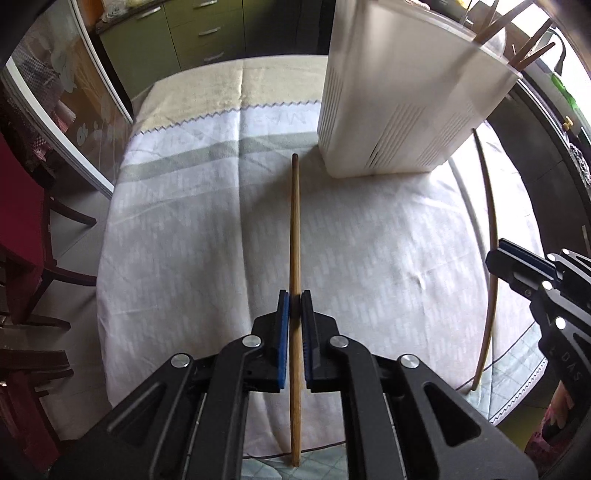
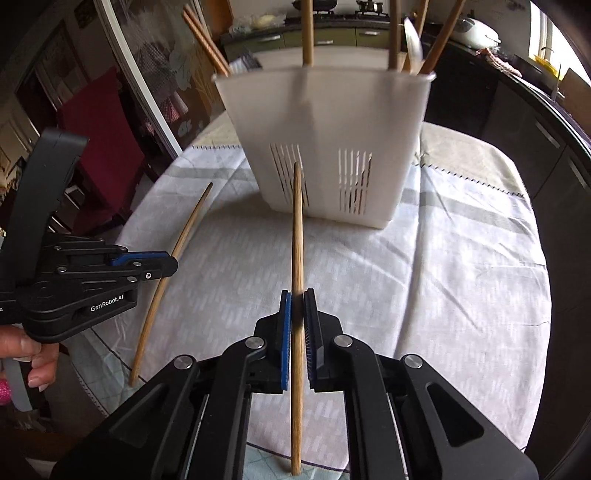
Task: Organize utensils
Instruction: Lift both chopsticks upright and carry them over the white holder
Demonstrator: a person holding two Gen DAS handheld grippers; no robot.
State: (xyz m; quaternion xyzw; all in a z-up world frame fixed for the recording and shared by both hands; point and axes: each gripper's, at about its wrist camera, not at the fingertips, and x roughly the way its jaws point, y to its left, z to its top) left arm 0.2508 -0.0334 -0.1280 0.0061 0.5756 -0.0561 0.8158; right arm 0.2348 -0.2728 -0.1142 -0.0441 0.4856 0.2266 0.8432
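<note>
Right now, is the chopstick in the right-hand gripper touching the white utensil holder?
Cannot tell. In the right wrist view the chopstick tip overlaps the white utensil holder, but that could be depth; the right gripper is shut on it.

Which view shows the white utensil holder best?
The right wrist view: the white utensil holder is seen front on, with its rim and the chopsticks standing in it. The left wrist view shows it obliquely, its top partly cut off.

The white utensil holder (image 1: 391,110) is running off the left wrist view's edge at twelve o'clock, its rim smeared by blur. In the right wrist view, the chopsticks (image 2: 306,33) standing in it are being cropped at twelve o'clock, and the person's hand (image 2: 29,354) is being cut off at nine o'clock.
</note>
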